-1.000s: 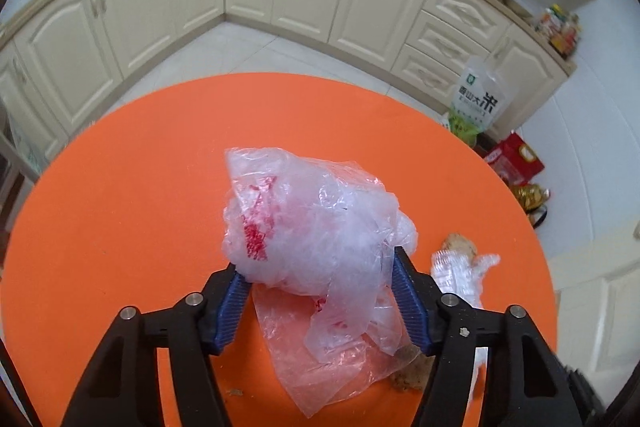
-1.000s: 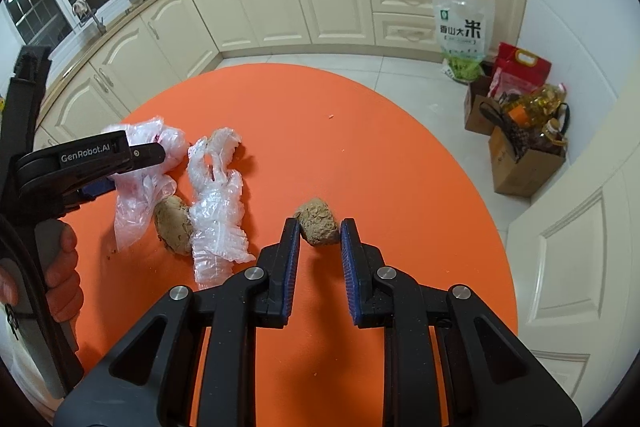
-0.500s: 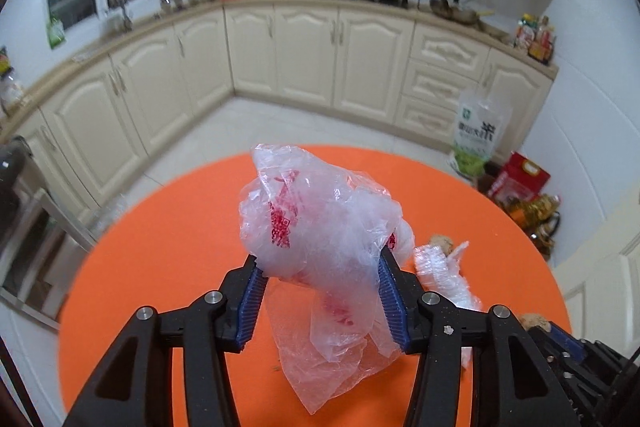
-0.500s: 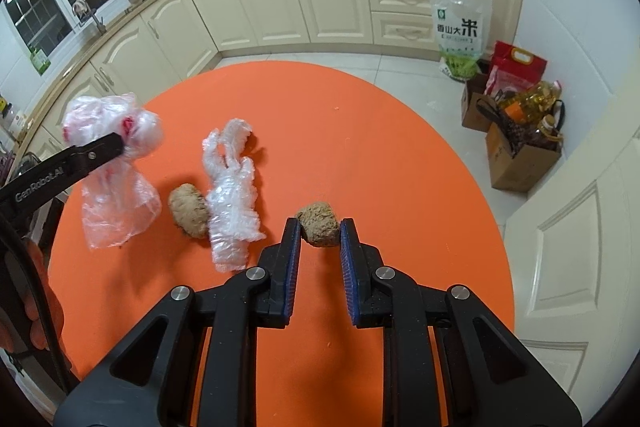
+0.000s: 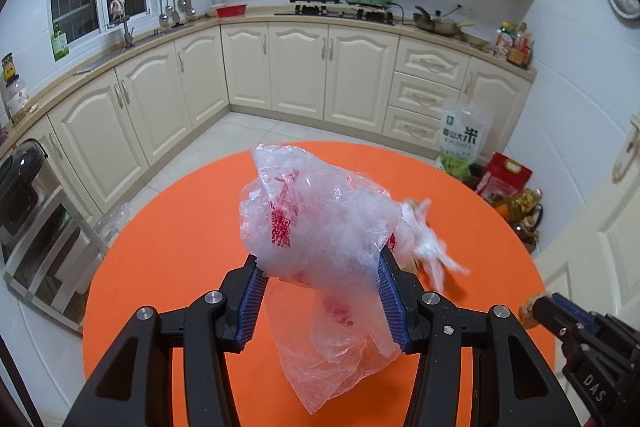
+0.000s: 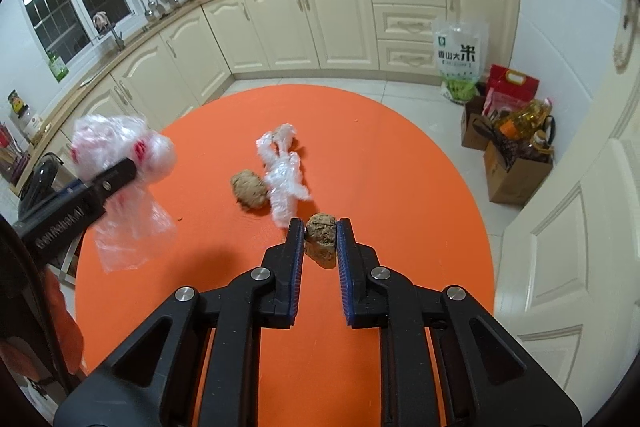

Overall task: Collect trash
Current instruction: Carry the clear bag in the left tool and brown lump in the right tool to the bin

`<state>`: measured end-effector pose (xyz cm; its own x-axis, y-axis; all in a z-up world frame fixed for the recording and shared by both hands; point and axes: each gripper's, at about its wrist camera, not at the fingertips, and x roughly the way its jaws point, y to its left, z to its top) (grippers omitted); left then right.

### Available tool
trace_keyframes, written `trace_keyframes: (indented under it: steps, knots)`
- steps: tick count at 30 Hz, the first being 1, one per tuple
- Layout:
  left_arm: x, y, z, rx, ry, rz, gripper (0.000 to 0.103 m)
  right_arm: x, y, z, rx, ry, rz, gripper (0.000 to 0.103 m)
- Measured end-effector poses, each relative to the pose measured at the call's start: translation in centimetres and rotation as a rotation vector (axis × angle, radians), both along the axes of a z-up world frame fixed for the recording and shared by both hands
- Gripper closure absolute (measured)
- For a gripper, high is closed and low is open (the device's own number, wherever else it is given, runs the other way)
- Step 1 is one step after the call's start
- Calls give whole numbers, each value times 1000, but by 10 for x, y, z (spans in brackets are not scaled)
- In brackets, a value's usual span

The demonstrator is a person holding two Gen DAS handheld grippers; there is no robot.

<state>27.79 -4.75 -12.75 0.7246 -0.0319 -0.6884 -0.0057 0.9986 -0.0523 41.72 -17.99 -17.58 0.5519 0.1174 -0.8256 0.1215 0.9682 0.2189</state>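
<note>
Two pieces are in hand: the left gripper (image 5: 318, 297) clamps the red-printed plastic bag (image 5: 316, 227), and the right gripper (image 6: 319, 259) pinches a brown lump (image 6: 321, 239) (both clear of the orange table (image 6: 400, 155)). Left on it — another lump (image 6: 249, 189) and crumpled clear wrap (image 6: 282, 171), at eleven o'clock from the right gripper.

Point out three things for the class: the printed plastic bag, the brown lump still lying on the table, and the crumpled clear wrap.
printed plastic bag (image 5: 320, 227): left wrist view, crumpled middle.
brown lump (image 6: 250, 191): right wrist view, top surface.
crumpled clear wrap (image 6: 282, 177): right wrist view, middle of the bundle.
</note>
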Motion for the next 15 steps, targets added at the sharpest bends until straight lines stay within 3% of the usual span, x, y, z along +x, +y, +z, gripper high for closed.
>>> trace_keyframes:
  steps: [8,15]
  knots:
    - [-77,7,23,-31,-21,-35,55,-58,-2,25,-5,-45,-36,87]
    - [-139,5,42,-50,-34,-122,55,-109,-25,37,3,-68,-108,87]
